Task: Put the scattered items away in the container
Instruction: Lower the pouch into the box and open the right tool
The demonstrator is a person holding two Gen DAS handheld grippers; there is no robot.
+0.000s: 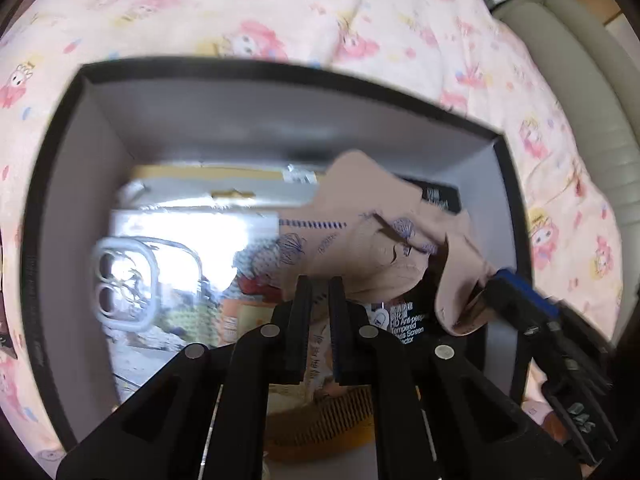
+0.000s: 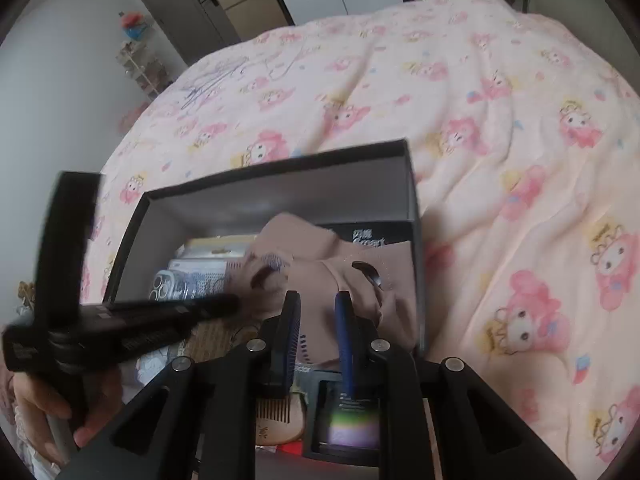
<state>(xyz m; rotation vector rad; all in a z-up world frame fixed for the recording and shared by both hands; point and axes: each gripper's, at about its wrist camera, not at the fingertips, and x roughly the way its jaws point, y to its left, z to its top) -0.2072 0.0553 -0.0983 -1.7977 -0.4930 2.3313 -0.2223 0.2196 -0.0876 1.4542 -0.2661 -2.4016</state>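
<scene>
A black box with grey inner walls (image 1: 280,68) (image 2: 280,168) sits on the bed, holding a pink cloth (image 1: 380,240) (image 2: 320,276), a packaged phone case (image 1: 124,280) (image 2: 168,284), a wooden comb (image 1: 332,412) (image 2: 276,412) and a black screen-protector pack (image 1: 404,320). My left gripper (image 1: 320,292) hangs over the box's middle, shut with nothing between its fingers; it shows blurred in the right wrist view (image 2: 232,302). My right gripper (image 2: 320,312) (image 1: 504,280) reaches in at the box's right side, its pads narrowed onto a raised fold of the pink cloth.
A pink cartoon-print bedspread (image 1: 280,8) (image 2: 500,160) surrounds the box on all sides. A beige cushioned edge (image 1: 580,80) runs along the far right. A hand (image 2: 40,412) holds the left gripper at the lower left. A grey door and shelves stand far behind.
</scene>
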